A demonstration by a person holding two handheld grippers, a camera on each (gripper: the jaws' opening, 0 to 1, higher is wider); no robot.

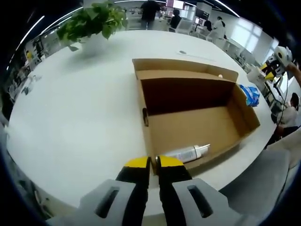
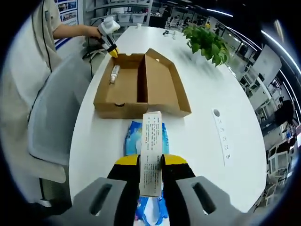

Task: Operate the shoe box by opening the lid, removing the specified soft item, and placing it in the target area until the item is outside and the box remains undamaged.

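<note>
Lid: you have the shoe box (image 1: 193, 113) open, its flap folded flat on the bench (image 1: 70, 117).
Soft item: the blue pack (image 2: 143, 141) lies outside the box, on the bench.
Right tool (image 2: 151, 162): clenched on the pack's white label strip (image 2: 151, 150).
Left tool (image 1: 153, 162): pinching the box's near wall.
Left view adds: a white tube (image 1: 186, 153) inside.
Remaining: release, probably.

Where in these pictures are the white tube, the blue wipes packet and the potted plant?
white tube (image 1: 186, 153), left gripper view, middle of its body.
blue wipes packet (image 2: 135, 139), right gripper view, upper left face.
potted plant (image 2: 207, 43), right gripper view, leaves.
</note>
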